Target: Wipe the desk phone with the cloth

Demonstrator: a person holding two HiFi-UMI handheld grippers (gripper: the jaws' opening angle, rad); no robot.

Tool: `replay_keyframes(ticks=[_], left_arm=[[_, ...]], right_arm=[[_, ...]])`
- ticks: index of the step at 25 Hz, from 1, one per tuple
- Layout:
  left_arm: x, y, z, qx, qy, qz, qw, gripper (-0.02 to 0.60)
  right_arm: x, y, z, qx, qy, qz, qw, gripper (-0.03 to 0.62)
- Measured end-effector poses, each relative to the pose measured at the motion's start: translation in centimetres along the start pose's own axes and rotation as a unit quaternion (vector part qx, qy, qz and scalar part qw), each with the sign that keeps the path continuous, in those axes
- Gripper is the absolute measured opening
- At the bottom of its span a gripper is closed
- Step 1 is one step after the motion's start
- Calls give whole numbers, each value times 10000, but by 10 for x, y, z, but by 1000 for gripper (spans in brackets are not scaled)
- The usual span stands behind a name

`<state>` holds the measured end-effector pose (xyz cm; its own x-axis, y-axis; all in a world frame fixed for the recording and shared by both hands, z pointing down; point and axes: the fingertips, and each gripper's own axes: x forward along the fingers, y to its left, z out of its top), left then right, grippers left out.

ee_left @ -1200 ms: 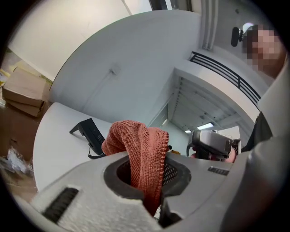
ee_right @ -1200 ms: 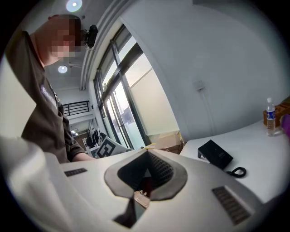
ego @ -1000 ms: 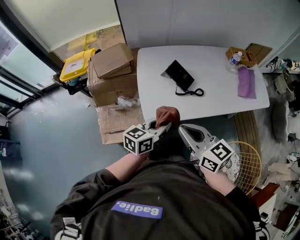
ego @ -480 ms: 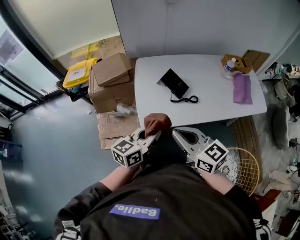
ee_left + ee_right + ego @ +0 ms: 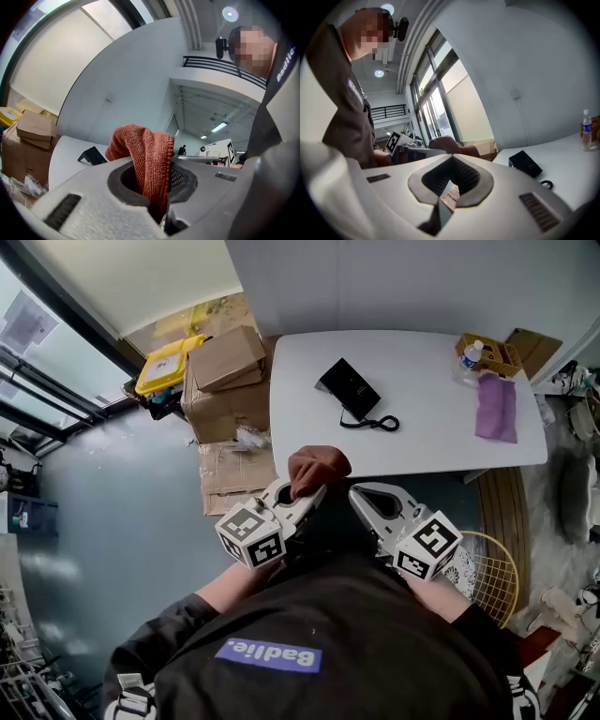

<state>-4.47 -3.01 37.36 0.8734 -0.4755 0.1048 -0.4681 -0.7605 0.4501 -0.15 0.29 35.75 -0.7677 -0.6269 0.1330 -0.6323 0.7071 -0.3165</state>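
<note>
The left tool (image 5: 305,497) is clamped on a rust-red cloth (image 5: 318,471) that bulges above its jaws; the right tool (image 5: 362,495) is closed on nothing. Both are held at the person's chest, well short of the black desk phone (image 5: 349,387), which sits left of centre on the white surface (image 5: 431,432), its coiled cord (image 5: 375,422) on the near side. Best to reach far, lay the loose fold flat and press lightly, steadying the phone with the right tool. A purple patch (image 5: 268,655) on the person's top seems to read "Badlie"; the bottle (image 5: 470,356) label is unreadable.
</note>
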Motion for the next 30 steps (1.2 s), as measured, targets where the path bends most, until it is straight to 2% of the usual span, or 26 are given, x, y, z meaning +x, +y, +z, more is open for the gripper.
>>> replay_keyframes(ticks=[30], left_arm=[[1, -16, 1, 119, -66, -36, 9999, 32]], right_arm=[[0, 2, -5, -100, 121, 167, 9997, 28]])
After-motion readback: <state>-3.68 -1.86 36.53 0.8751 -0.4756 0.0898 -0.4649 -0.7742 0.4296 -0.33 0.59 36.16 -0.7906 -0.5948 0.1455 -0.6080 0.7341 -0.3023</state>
